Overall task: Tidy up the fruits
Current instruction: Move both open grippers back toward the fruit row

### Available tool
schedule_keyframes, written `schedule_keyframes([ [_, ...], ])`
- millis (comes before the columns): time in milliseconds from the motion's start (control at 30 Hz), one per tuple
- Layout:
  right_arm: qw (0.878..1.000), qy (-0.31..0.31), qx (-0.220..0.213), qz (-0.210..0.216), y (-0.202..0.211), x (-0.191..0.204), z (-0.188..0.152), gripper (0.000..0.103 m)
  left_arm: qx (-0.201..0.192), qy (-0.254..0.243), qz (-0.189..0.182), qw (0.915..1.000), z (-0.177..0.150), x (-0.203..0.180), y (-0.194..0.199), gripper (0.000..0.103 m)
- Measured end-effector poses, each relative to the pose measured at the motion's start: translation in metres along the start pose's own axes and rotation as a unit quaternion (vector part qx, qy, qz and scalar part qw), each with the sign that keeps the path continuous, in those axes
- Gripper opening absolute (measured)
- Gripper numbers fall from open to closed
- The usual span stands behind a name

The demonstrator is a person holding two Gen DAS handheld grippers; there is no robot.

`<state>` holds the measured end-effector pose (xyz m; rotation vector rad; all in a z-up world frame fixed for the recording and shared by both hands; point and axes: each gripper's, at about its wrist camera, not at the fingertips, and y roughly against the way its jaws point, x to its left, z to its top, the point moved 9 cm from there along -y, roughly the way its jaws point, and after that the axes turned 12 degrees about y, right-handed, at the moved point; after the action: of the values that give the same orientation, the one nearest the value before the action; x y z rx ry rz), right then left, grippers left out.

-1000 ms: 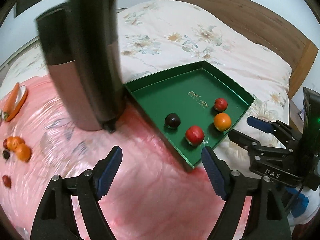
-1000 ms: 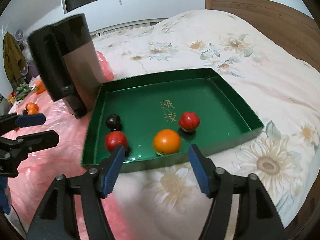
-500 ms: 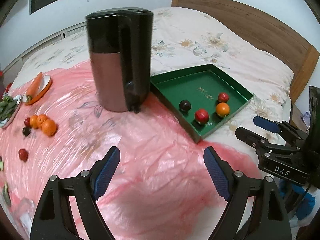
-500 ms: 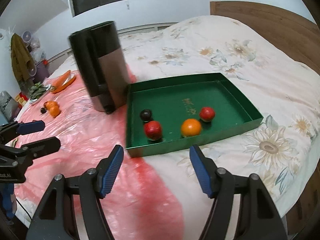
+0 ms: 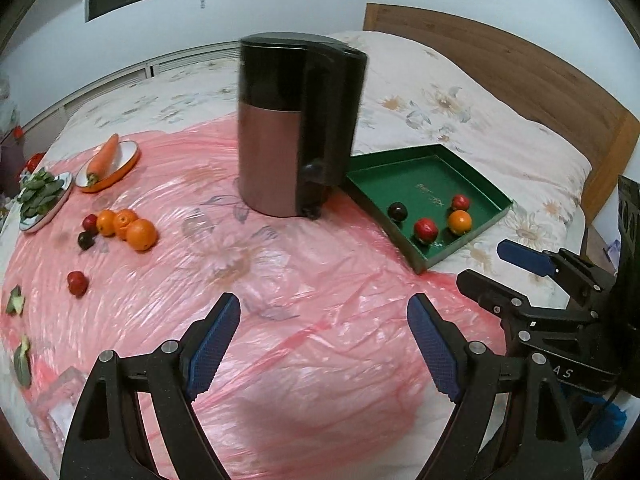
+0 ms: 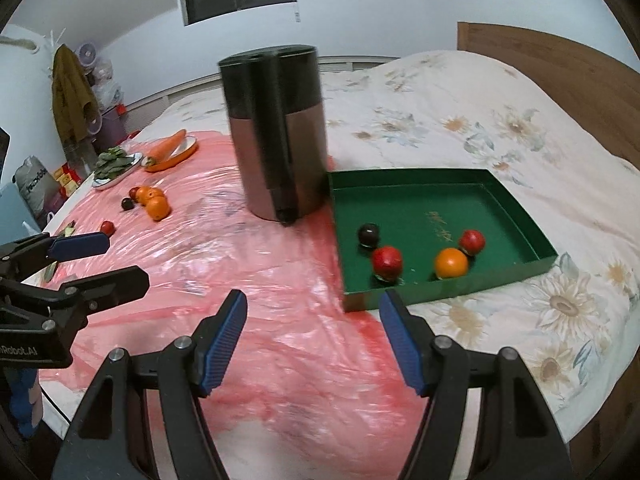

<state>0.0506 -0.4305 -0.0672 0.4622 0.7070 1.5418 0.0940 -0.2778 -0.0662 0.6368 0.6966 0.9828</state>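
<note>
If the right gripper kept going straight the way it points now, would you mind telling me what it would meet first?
Probably the pink plastic sheet on the bed; the open right gripper points between the tall dark canister and the green tray. Depth is hard to judge.

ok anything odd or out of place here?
Yes: a tall black-and-copper appliance stands on the bed's pink plastic sheet against the green tray corner. Vegetable scraps lie loose at the sheet's edge.

Even indoor light; glare on the crinkled pink plastic sheet (image 5: pixel 304 292); tall black-and-copper cylinder (image 6: pixel 276 132) slightly motion-blurred; fisheye edges bend, corners dark.
</note>
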Motion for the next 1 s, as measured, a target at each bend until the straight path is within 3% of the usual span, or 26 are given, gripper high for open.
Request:
schedule_keyframes([
  [567, 0.998, 0.045, 0.013, 0.039, -0.023, 0.078, 0.013, 0.103, 0.005, 0.042, 0.012, 0.9990, -0.021, 0.075, 0.012, 0.082],
  [1000, 0.992, 0.087, 0.010, 0.094, -0.064, 0.142, 0.042, 0.103, -0.016, 0.106, 0.072, 0.9917, -0.017, 0.170, 0.019, 0.082],
])
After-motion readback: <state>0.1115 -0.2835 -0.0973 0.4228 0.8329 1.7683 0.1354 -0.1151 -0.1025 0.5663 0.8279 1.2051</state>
